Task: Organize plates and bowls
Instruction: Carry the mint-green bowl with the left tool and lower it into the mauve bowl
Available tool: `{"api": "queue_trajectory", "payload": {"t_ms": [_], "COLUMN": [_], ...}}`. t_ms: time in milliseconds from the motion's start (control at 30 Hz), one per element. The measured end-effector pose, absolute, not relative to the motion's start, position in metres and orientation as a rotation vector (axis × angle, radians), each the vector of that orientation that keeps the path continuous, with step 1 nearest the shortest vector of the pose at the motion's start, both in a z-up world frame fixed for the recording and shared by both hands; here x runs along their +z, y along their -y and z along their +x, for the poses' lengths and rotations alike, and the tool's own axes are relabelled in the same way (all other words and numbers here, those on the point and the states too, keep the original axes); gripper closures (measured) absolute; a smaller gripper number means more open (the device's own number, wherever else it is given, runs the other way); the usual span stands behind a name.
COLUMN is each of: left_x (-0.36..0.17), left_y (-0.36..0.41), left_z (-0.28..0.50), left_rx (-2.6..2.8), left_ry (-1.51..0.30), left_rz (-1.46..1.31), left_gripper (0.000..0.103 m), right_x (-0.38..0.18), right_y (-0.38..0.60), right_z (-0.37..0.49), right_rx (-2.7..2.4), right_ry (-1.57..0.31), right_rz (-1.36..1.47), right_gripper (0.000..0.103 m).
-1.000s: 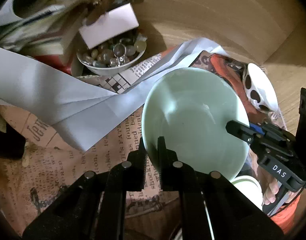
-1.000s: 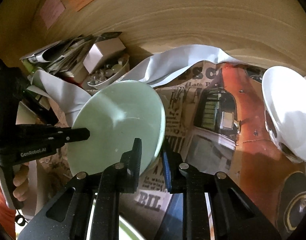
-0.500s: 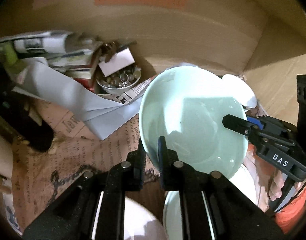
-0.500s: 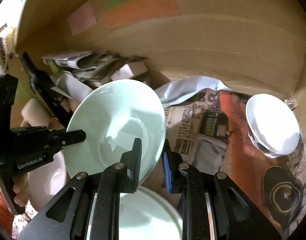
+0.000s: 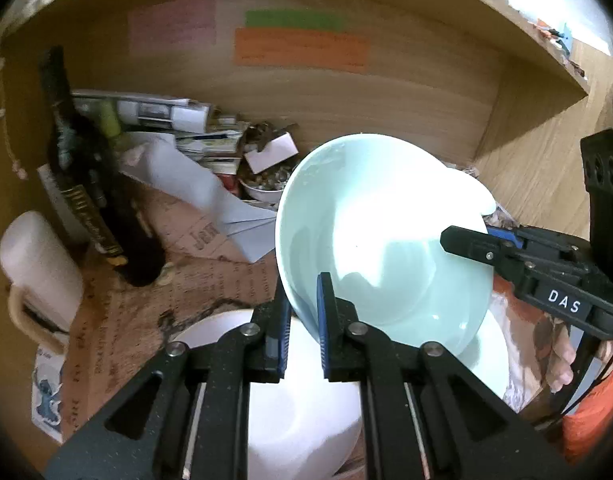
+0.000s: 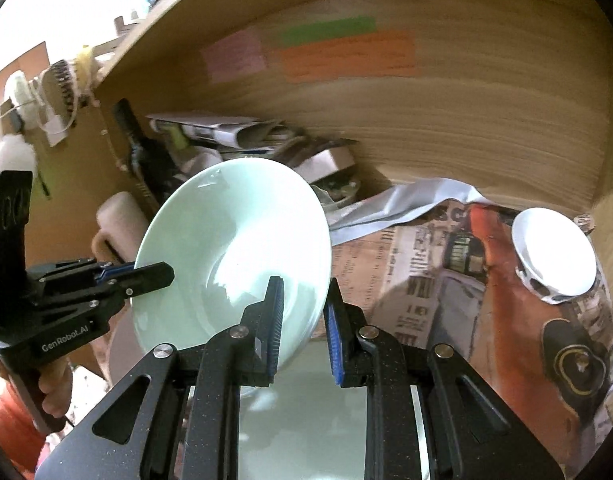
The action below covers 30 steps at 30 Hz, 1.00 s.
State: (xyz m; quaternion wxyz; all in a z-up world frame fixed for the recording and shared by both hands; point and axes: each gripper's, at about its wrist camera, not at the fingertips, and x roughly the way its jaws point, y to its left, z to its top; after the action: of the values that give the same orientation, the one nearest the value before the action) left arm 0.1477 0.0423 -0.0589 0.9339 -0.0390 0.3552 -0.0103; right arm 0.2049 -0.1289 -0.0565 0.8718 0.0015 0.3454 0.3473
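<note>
A pale green bowl (image 5: 382, 236) is held tilted in the air by both grippers. My left gripper (image 5: 302, 316) is shut on its near left rim. My right gripper (image 6: 302, 316) is shut on the opposite rim, where the bowl (image 6: 234, 248) also shows. Each gripper is seen in the other's view, the right one (image 5: 486, 244) and the left one (image 6: 146, 276). Below lie a white bowl (image 5: 290, 392) and a pale green plate (image 6: 306, 408). A white spotted bowl (image 6: 554, 256) rests on its side at the right of the shelf.
The shelf floor is lined with newspaper (image 6: 446, 272). At the back stand a dark bottle (image 5: 86, 184), a white mug (image 5: 38, 268), a small bowl of marbles (image 5: 266, 184), folded papers (image 5: 194, 184) and a paper stack. Coloured notes (image 5: 298, 48) stick on the wooden back wall.
Both grippers have drawn back and up out of the shelf with the green bowl between them. The shelf contents look farther away, and the white bowl and green plate below have come into view.
</note>
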Motion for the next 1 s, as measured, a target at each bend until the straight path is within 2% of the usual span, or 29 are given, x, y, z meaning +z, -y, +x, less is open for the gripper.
{"api": "queue_trajectory", "payload": {"t_ms": [533,1000], "left_x": [-0.073,-0.106], "left_y": [-0.086,-0.113], "left_z": [0.082,0.068], "left_rx": [0.031,0.069], "left_ry": [-0.715,-0.777], "left_rz": [-0.134,-0.200], "left_gripper": [0.093,0.093], "right_x": [-0.063,-0.097], "right_y": [0.084,0.054], "right_z": [0.155,0.147], "right_rx": [0.819,0.845], "right_ry": [-0.713,-0.793], "right_rz": [-0.037,-0.034], "right_gripper": [0.084,0.083]}}
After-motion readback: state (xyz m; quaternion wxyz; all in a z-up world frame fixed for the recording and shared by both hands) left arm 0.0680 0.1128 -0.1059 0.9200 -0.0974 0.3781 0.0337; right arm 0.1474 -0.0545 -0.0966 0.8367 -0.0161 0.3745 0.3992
